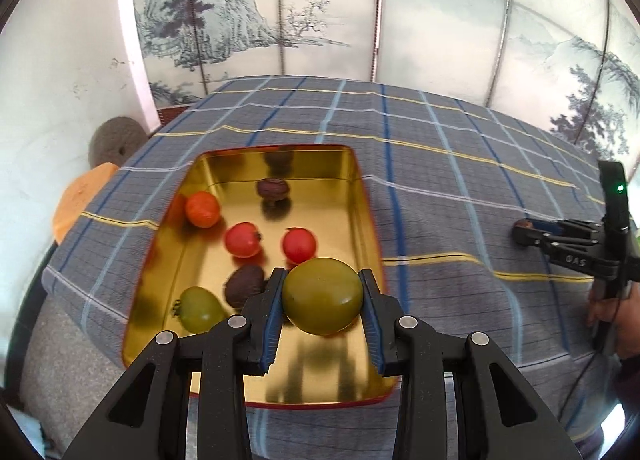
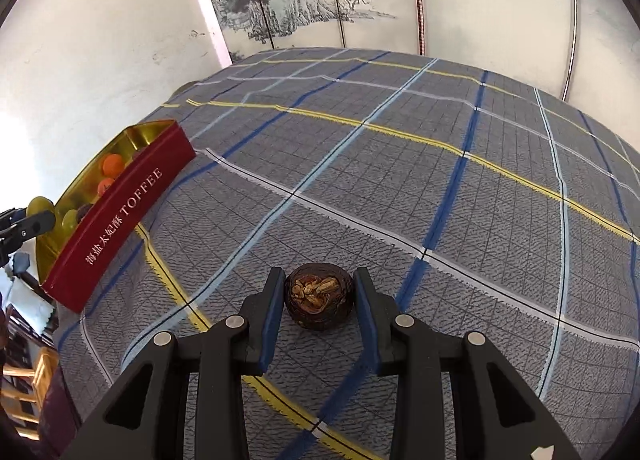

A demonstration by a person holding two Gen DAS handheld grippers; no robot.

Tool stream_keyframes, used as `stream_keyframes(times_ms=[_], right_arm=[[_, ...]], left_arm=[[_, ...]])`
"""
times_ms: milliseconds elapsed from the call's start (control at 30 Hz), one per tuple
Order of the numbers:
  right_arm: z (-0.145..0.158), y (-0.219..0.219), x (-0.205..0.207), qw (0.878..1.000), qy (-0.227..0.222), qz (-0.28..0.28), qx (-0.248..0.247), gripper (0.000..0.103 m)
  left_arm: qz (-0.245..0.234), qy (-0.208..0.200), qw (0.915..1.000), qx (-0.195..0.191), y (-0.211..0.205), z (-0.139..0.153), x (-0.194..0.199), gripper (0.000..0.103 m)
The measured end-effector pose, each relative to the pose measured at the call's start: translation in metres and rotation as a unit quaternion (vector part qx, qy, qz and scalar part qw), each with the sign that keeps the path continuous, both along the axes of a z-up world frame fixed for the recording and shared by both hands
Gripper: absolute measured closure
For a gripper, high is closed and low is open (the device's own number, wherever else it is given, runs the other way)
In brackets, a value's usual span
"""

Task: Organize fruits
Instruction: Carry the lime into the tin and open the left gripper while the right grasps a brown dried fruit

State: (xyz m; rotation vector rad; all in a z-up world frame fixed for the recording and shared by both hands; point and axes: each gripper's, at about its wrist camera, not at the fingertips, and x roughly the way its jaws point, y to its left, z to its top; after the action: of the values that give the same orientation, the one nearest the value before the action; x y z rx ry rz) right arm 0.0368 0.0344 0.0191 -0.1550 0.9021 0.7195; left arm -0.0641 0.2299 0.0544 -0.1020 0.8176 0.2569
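Note:
My left gripper (image 1: 323, 292) is shut on a large green tomato (image 1: 322, 295) and holds it over the near right part of the gold toffee tin (image 1: 362, 196). In the tin lie an orange tomato (image 1: 202, 209), two red tomatoes (image 1: 242, 239), a small green tomato (image 1: 199, 309) and two dark brown fruits (image 1: 245, 285). My right gripper (image 2: 319, 296) rests on the plaid cloth with its fingers around a dark brown round fruit (image 2: 319, 297); the pads look to be touching its sides. The tin's red wall (image 2: 120, 216) shows at the left of the right wrist view.
The table is covered by a blue-grey plaid cloth (image 1: 440, 180). A painted folding screen (image 1: 320, 20) stands behind it. The right gripper and hand show at the right edge of the left wrist view (image 1: 568, 248). An orange object (image 1: 80, 196) and a grey round object (image 1: 116, 140) sit beyond the table's left edge.

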Motion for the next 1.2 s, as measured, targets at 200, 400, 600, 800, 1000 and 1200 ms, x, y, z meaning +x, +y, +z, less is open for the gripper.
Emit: stream_keyframes(times_ms=[200,400,600,800,1000,1200], right_arm=[[-0.001,0.001,0.001,1.0,0.002,0.0,-0.003,0.071],[-0.001,0.001,0.001,1.0,0.001,0.0,-0.003,0.071],[-0.002,0.001,0.001,1.0,0.0,0.0,-0.006,0.071],[-0.001,0.001,0.002,1.0,0.0,0.0,-0.005,0.071],[-0.001,0.001,0.001,1.0,0.0,0.0,-0.005,0.07],[0.0,0.001,0.001,1.0,0.001,0.0,-0.005,0.07]], left_arm=[[0.015,0.005,0.9994,0.03,0.013,-0.009,-0.001,0.066],[0.027,0.016,0.9987,0.039,0.022,-0.02,0.0,0.066],[0.039,0.021,0.9976,0.054,0.028,-0.028,0.002,0.066],[0.053,0.028,0.9964,0.06,0.038,-0.035,0.004,0.066],[0.059,0.03,0.9945,0.082,0.043,-0.036,0.009,0.065],[0.059,0.032,0.993,0.097,0.047,-0.032,0.022,0.065]])
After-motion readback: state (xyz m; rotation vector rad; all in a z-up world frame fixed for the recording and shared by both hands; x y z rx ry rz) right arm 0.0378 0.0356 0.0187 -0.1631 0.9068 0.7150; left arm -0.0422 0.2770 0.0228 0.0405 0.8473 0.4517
